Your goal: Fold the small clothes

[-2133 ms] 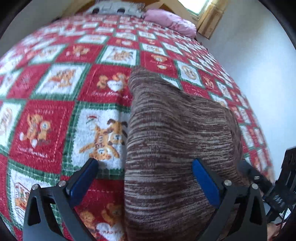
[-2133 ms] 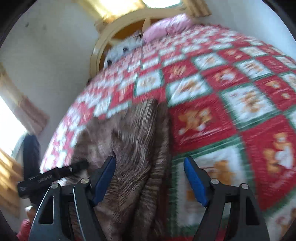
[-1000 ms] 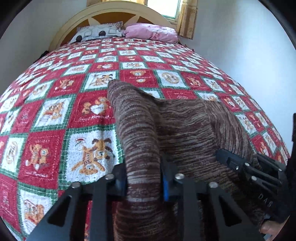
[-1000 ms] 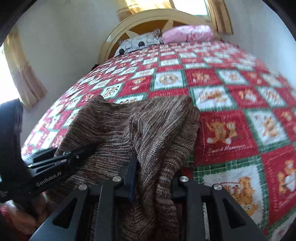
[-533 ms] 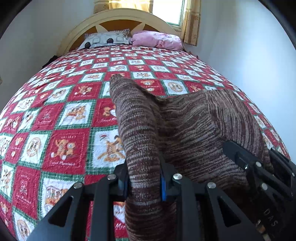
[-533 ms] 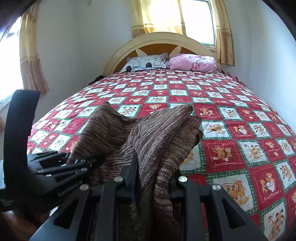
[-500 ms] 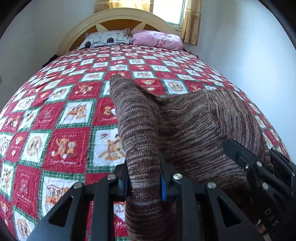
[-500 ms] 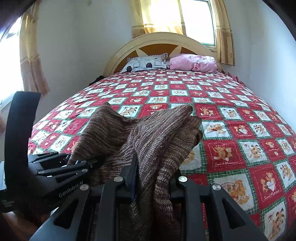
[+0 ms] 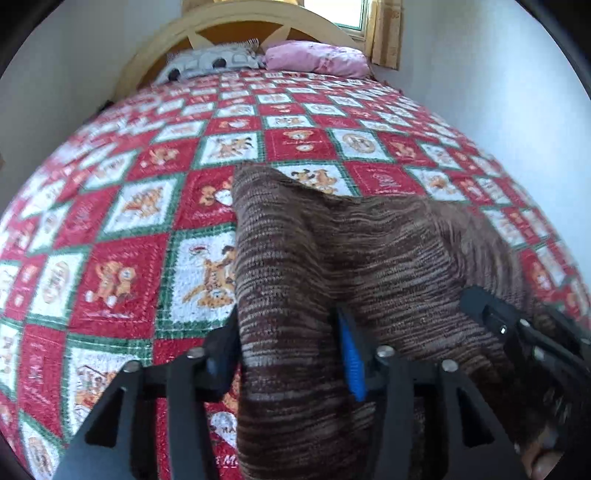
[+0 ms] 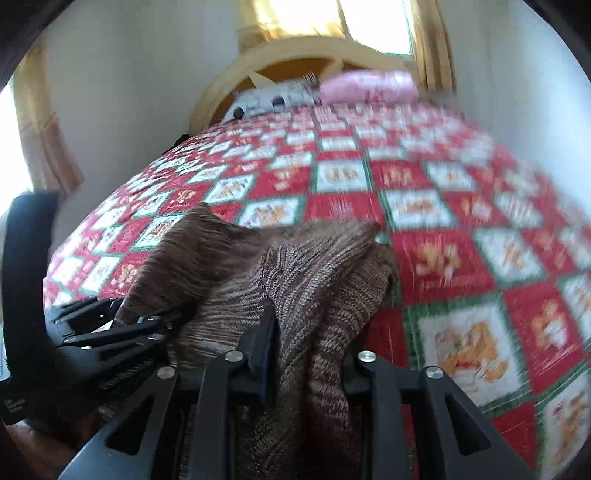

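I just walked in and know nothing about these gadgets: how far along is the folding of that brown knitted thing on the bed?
Early. Done: the brown striped knitted garment lies on the red patchwork quilt, near edge gathered up. In hand: the left gripper and right gripper each have a bunch of knit between jaws that are opening. Left: no neat, flat fold shows yet; the cloth looks rumpled.

The left tool (image 9: 288,354) is opening its jaws around a ridge of the brown striped knit garment (image 9: 369,258), which is lying on the red patchwork quilt (image 9: 122,206). The right tool (image 9: 524,332) is reaching in beside it. Two pillows (image 9: 266,59) are sitting at the headboard (image 9: 192,22).
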`<move>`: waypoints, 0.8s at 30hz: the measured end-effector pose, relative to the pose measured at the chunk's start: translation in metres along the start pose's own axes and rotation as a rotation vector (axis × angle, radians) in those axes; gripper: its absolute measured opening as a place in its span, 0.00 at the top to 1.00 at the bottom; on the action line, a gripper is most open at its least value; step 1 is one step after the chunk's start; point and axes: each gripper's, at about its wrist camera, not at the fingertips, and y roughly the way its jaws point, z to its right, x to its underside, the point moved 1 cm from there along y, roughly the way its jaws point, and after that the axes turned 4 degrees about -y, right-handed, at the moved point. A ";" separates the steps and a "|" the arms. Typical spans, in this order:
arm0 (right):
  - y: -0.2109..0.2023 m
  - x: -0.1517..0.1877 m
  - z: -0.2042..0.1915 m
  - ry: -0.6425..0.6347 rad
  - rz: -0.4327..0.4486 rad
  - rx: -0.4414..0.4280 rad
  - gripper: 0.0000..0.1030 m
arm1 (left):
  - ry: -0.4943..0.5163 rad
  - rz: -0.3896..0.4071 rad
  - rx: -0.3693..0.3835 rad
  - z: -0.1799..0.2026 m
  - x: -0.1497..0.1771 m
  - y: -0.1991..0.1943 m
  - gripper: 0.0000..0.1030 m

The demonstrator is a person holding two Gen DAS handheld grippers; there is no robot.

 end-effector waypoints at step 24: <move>0.014 -0.051 -0.034 -0.169 0.034 0.023 0.74 | -0.101 0.082 0.199 -0.023 -0.035 -0.006 0.74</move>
